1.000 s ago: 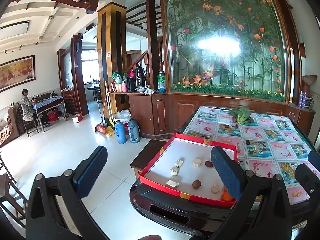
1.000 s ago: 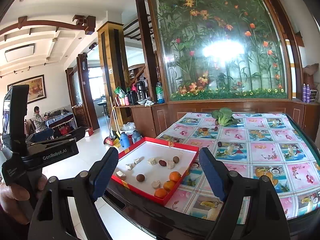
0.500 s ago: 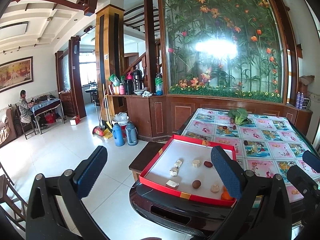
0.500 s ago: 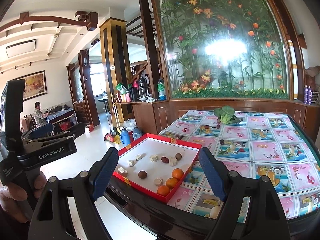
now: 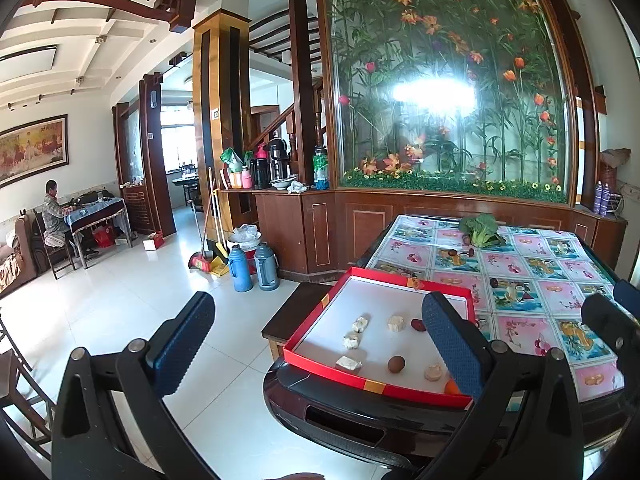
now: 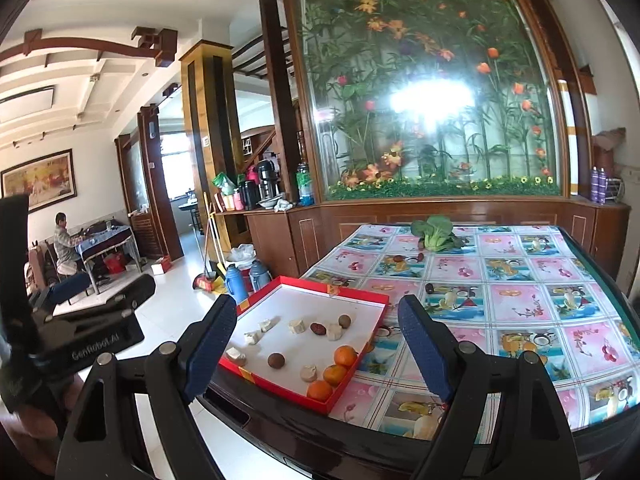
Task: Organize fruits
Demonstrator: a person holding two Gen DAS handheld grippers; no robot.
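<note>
Both grippers, left (image 5: 316,340) and right (image 6: 316,336), hold ribbed blue fingers apart, empty. At twelve o'clock, a shallow red tray (image 6: 352,372) holds round oranges (image 6: 345,355) on the glossy surface (image 6: 520,360).

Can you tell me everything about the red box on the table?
The red box is a shallow, open tray that looks like cardboard: red walls with gold patches, white inside. It lies flat at the near corner of the table, on the flowery tablecloth. Inside lie three oranges bunched at one corner, some pale chunks, two round brown fruits and a small dark red one. Nothing covers it, and neither gripper touches it.
</note>
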